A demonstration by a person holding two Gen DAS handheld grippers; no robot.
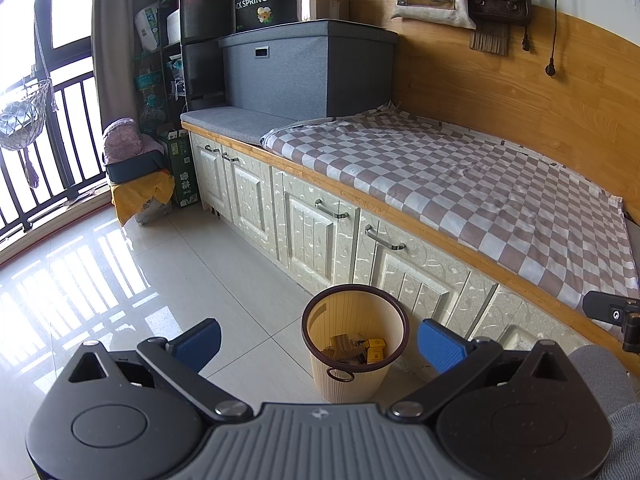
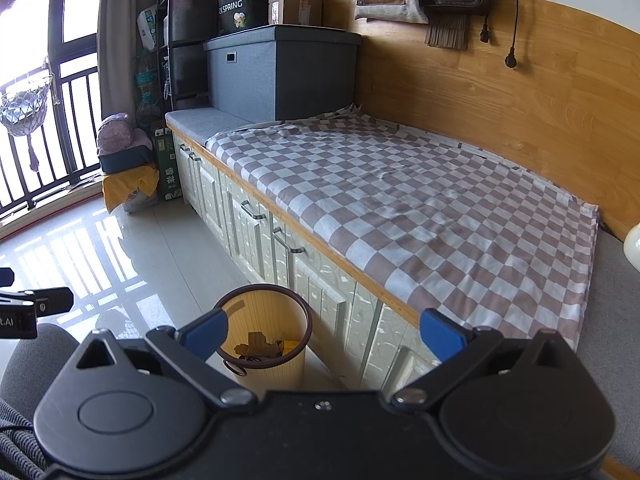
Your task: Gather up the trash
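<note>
A pale tiled floor [image 1: 120,280] runs to a railed window. A long counter [image 2: 320,248] of cream cabinets carries a checkered cloth [image 2: 400,208] and grey storage box [image 1: 304,68]. The wastebasket [image 1: 352,368] stands on the floor against the cabinets, with trash [image 1: 356,350] inside. The left hand-held gripper [image 1: 320,344] and right hand-held gripper [image 2: 324,336] are both spread, empty.

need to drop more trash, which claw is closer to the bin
Left, by a little. The left claw is open with the bin centred between its fingers; the right claw is open too, with the bin off to its left.
</note>
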